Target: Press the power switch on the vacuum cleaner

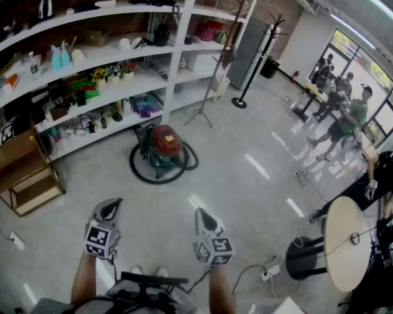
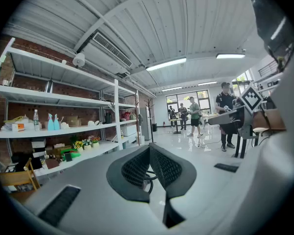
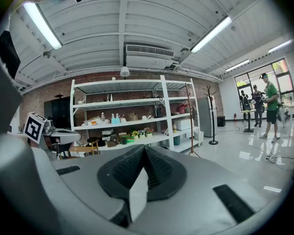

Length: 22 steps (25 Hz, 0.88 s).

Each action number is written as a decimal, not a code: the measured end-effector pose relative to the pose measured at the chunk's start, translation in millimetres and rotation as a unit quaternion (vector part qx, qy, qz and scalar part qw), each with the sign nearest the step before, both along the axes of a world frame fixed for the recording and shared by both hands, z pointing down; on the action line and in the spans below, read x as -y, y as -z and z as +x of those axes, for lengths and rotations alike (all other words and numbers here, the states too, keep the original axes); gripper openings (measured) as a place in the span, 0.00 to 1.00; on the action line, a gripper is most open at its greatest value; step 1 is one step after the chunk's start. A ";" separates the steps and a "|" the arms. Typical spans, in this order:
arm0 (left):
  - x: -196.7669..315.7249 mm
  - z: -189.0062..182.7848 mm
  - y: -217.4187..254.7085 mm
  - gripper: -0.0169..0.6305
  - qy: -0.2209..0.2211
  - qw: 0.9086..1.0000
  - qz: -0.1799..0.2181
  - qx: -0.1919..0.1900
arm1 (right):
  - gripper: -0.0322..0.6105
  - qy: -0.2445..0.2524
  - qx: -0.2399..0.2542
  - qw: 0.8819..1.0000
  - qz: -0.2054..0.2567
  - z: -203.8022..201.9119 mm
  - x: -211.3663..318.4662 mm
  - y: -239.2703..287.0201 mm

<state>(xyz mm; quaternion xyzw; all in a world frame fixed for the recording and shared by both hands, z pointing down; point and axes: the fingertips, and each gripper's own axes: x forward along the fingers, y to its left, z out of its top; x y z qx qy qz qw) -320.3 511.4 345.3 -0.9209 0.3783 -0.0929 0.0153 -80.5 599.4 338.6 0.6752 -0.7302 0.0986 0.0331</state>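
The vacuum cleaner [image 1: 166, 148] stands on the floor in front of the shelves, a red and dark green canister ringed by its black coiled hose [image 1: 144, 170]. No switch can be made out at this distance. My left gripper [image 1: 111, 206] and right gripper [image 1: 204, 214] are held low near my body, well short of the vacuum, both pointing toward it. In the left gripper view the left gripper [image 2: 149, 149] has its ribbed pads meeting at the tips, with nothing held. The right gripper [image 3: 144, 149] looks the same in its own view, and its body hides the vacuum.
Long white shelves [image 1: 118, 84] full of small goods run behind the vacuum. A wooden step stool [image 1: 23, 175] stands at the left, a tripod [image 1: 206, 103] and coat rack [image 1: 249, 70] beyond. A round table [image 1: 347, 241], cables and a power strip [image 1: 270, 273] lie to the right; people stand far right.
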 end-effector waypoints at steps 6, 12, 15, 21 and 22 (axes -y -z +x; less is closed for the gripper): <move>-3.2 4.0 -1.5 0.04 0.000 1.000 -0.003 -0.001 | 0.05 0.001 0.017 1.000 0.004 3.5 -3.4 -2.8; -5.9 15.2 -7.5 0.04 -0.002 1.000 -0.006 0.007 | 0.05 0.000 0.033 0.999 -0.001 14.9 -7.3 -11.1; -6.5 27.3 -8.9 0.04 0.001 1.000 -0.006 0.008 | 0.05 0.003 0.026 1.000 0.000 26.9 -8.0 -12.6; -3.4 49.2 -11.3 0.04 0.007 1.000 0.011 0.011 | 0.05 0.007 0.019 1.000 -0.003 54.1 -7.1 -18.9; -4.2 53.4 -10.9 0.04 0.008 1.000 0.007 0.010 | 0.05 0.010 0.019 1.000 -0.003 58.3 -7.2 -19.3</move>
